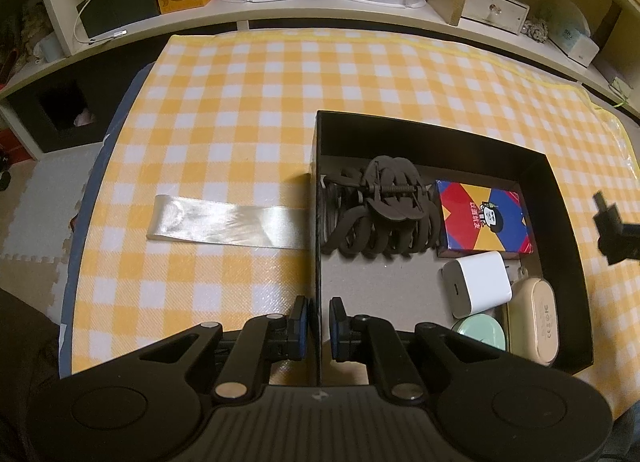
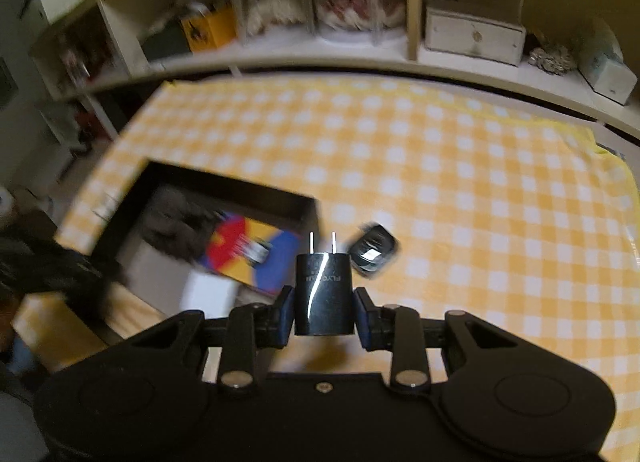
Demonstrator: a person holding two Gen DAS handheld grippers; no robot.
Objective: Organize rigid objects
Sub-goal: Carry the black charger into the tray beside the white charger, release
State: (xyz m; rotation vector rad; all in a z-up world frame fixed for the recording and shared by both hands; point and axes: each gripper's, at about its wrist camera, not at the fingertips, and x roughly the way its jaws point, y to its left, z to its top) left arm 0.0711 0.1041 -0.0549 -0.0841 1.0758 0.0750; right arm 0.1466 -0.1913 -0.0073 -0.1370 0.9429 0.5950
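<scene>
A black open box (image 1: 560,198) sits on the checked cloth and holds a dark hair claw (image 1: 376,210), a colourful card box (image 1: 484,218), a white charger (image 1: 478,282), a beige case (image 1: 536,314) and a green round tin (image 1: 480,332). My left gripper (image 1: 319,318) is shut on the box's left wall (image 1: 318,262). My right gripper (image 2: 323,302) is shut on a black plug adapter (image 2: 323,294), prongs pointing forward, held above the cloth just right of the box (image 2: 224,182). A small black toy car (image 2: 372,250) lies on the cloth beyond it.
A shiny cream ribbon strip (image 1: 228,224) lies on the cloth left of the box. Shelves (image 1: 320,10) with boxes and clear containers run along the back. The right gripper's tip shows at the left wrist view's right edge (image 1: 612,230).
</scene>
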